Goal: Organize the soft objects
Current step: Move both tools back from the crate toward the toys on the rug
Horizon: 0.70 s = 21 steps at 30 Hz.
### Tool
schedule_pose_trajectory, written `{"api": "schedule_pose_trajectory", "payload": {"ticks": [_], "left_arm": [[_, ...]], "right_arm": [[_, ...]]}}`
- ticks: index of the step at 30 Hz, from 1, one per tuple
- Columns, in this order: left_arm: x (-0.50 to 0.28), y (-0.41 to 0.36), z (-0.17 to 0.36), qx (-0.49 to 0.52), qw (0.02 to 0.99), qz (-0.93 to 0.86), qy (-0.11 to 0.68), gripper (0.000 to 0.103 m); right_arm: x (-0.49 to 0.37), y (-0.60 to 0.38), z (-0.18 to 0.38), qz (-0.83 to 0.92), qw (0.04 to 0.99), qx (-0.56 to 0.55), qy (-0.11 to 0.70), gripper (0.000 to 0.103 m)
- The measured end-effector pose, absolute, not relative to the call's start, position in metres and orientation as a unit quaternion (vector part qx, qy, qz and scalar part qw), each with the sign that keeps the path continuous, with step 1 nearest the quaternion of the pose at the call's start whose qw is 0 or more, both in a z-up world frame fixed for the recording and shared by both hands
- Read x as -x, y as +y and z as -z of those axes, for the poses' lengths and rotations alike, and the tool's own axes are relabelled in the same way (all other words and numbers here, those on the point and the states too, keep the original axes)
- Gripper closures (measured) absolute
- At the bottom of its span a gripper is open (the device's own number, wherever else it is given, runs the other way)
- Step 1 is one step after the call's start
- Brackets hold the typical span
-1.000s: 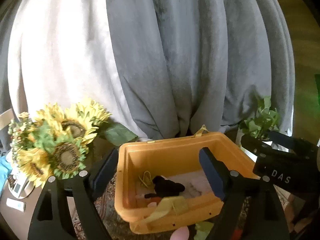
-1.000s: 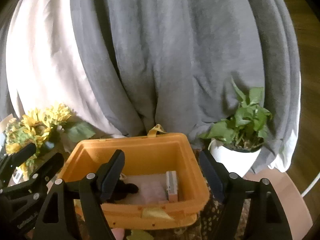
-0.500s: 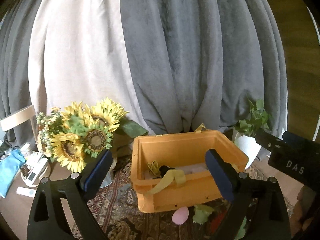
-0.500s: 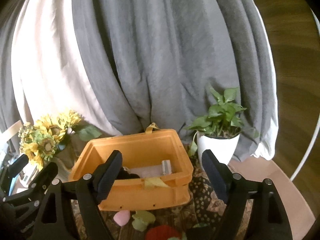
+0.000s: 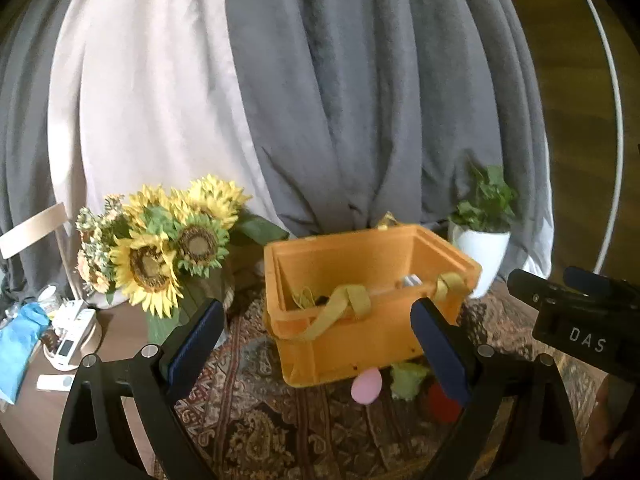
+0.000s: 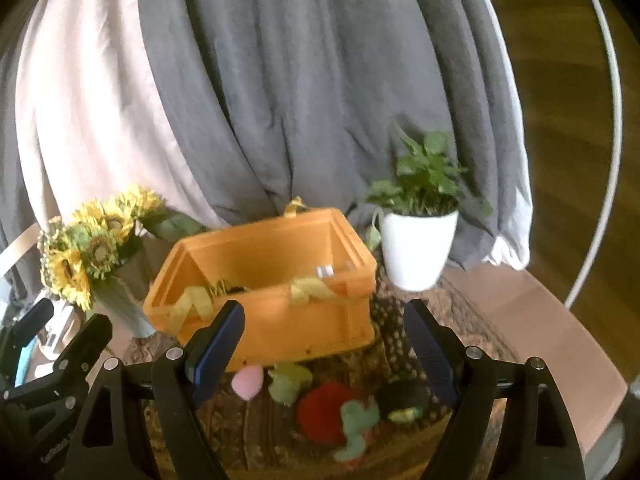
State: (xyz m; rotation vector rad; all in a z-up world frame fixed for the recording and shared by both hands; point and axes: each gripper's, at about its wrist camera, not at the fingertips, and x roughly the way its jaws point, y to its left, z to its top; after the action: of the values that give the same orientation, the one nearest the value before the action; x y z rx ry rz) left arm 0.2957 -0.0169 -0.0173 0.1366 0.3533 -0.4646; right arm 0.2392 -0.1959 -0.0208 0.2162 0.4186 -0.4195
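An orange crate (image 5: 352, 332) (image 6: 280, 320) with yellow straps stands on a patterned rug; a few items lie inside, mostly hidden. In front of it lie soft toys: a pink one (image 5: 366, 387) (image 6: 248, 382), a light green one (image 5: 406, 374) (image 6: 289, 380), a red one (image 6: 326, 408), a green cactus-like one (image 6: 356, 424) and a dark one (image 6: 404, 398). My left gripper (image 5: 316, 348) is open and empty, held back from the crate. My right gripper (image 6: 324, 352) is open and empty, above the toys.
A vase of sunflowers (image 5: 168, 248) (image 6: 88, 252) stands left of the crate. A white potted plant (image 5: 482, 248) (image 6: 418, 248) stands to its right. Grey and white curtains hang behind. Small devices and a blue cloth (image 5: 20, 344) lie at far left.
Both grippers have pulled back and up from the crate. The crate now looks smaller and the toys in front of it have come into view.
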Motion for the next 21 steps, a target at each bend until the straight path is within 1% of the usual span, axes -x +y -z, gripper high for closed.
{"api": "schedule_pose_trajectory", "payload": {"ticks": [12,21], "left_arm": [[-0.294,-0.013,0.045,-0.104,0.934,0.277,0.201,0.008],[-0.305,-0.018,0.073,-0.126,0.919,0.293,0.232,0.01]], "right_arm": [[-0.212,-0.177,0.06,0.248,0.928,-0.147,0.236,0.021],[-0.219,-0.175,0.09,0.255,0.915,-0.162,0.267,0.021]]}}
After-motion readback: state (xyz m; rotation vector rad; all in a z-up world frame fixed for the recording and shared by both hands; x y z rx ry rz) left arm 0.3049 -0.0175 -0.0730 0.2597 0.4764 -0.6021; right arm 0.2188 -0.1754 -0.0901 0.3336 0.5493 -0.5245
